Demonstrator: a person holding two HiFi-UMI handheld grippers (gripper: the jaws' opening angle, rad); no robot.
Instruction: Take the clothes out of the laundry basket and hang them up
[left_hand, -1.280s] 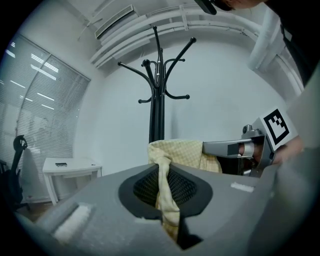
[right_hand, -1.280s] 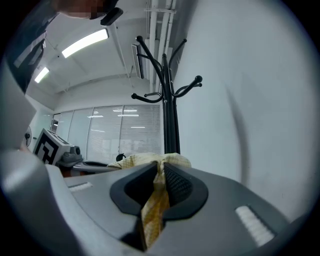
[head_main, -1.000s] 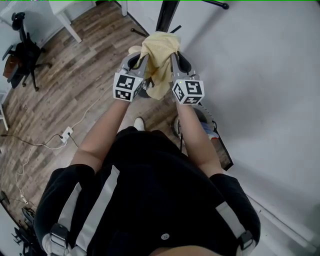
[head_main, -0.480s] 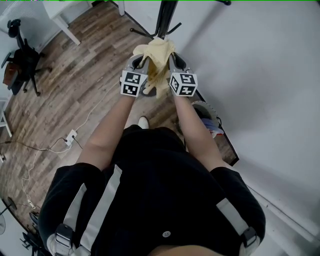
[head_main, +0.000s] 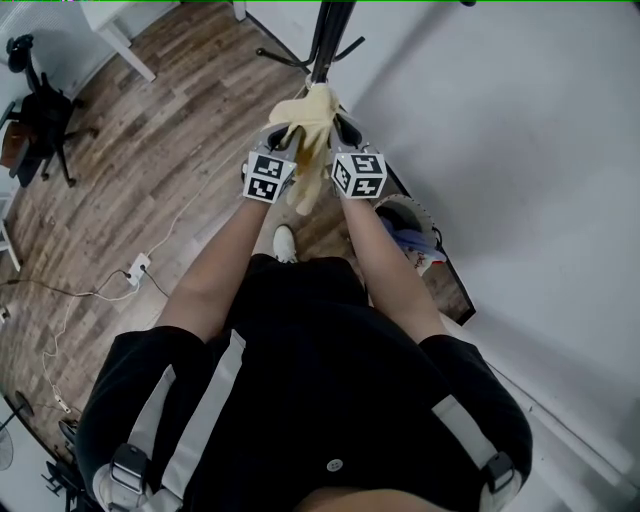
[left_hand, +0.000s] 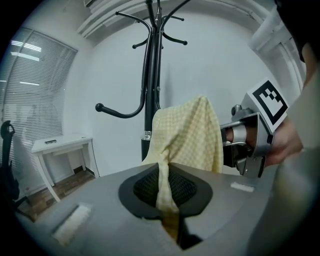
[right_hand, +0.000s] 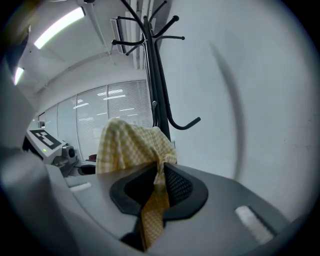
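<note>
My left tool (head_main: 283, 138) is pinched almost shut on a fold of the yellow checked cloth (head_main: 308, 128), which runs down between its 2 black pads, and my right tool (head_main: 341, 132) is clamped the same way on another fold of that cloth. The cloth bridges the 2 tools, bunched up in the air just in front of the black coat stand (head_main: 331, 30) by the white wall; I cannot tell whether it touches the pole. The laundry basket (head_main: 428, 222) sits on the floor beside my right arm, with blue fabric inside.
</note>
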